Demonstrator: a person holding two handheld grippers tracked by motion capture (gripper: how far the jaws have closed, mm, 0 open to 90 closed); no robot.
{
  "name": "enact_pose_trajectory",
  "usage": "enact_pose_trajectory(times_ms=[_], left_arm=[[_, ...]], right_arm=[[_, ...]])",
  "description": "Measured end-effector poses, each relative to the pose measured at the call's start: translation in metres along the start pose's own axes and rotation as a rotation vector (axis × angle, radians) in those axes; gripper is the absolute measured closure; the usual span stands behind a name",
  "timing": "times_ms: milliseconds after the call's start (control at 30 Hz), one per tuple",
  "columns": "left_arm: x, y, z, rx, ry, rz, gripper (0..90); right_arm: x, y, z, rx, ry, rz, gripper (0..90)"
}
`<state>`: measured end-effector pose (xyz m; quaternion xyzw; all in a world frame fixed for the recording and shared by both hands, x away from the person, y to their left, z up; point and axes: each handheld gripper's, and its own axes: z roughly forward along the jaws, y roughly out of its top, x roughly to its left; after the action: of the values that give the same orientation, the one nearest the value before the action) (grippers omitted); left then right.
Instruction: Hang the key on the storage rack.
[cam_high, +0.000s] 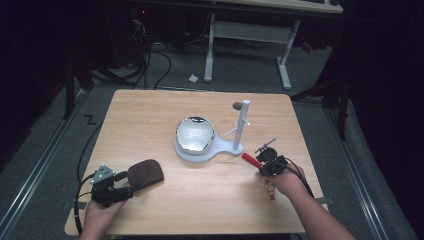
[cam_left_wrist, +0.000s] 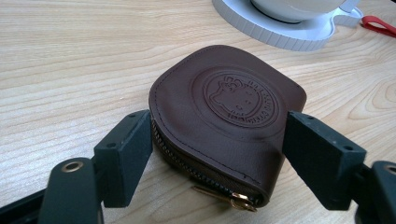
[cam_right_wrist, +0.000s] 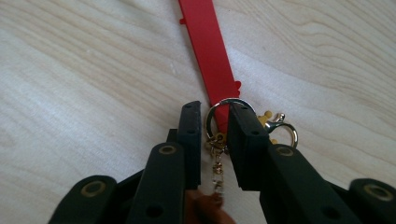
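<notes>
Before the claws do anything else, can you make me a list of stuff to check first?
1. Left claw around the brown pouch: ok, a pad on each side, though whether they press cannot be told.
2. Pouch flat on the table: ok.
3. Pouch zipper pull free of the pads: ok, it hangs at the near edge.
4. Right claw on the key ring: cannot tell, the ring sits between the narrow jaws but firm contact is unclear.
5. Red strap lying straight, unsnagged: ok.
6. White stand out of the way: ok, apart from both claws.
</notes>
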<state>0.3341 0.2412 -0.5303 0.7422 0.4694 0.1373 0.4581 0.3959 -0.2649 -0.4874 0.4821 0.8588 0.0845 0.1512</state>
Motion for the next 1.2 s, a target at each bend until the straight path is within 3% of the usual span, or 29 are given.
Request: enact_pose_trajectory(times_ms=[233,467,533,600,667,833,1067,1200], left_arm=[[0.000,0.001,0.000,-0.001,-0.001,-0.002,24.8],[0.000,0.000,0.000,0.003,-0.002,-0.003,25.4],[0.001,0.000,0.001,0.006,-0.001,-0.004,25.4],[0.001,0.000,0.001,0.007,-0.001,-0.004,25.4],[0.001,0.000,0.001,0.006,-0.001,-0.004,25.4],[0.001,0.000,0.000,0.001,-0.006,-0.012,25.6],[0.002,-0.001,0.001,0.007,-0.007,-0.016,25.7],[0.002,0.000,0.002,0.008,-0.008,-0.019,25.6]], right_arm=[[0.009,0.004,0.004,0.004,-0.087,-0.073,72.0],[0.000,0.011,0.005,-0.008,-0.080,-0.038,73.5],[-0.002,0.011,0.008,0.014,-0.065,-0.028,71.2],[-0.002,0.011,0.009,0.017,-0.074,-0.041,70.5],[0.001,0.012,0.010,0.018,-0.103,-0.075,73.9],[0.003,0.012,0.009,0.025,-0.118,-0.081,88.4],[-0.006,0.009,-0.005,-0.003,-0.054,-0.040,88.9],[-0.002,0.006,-0.017,-0.035,0.002,-0.027,88.9]])
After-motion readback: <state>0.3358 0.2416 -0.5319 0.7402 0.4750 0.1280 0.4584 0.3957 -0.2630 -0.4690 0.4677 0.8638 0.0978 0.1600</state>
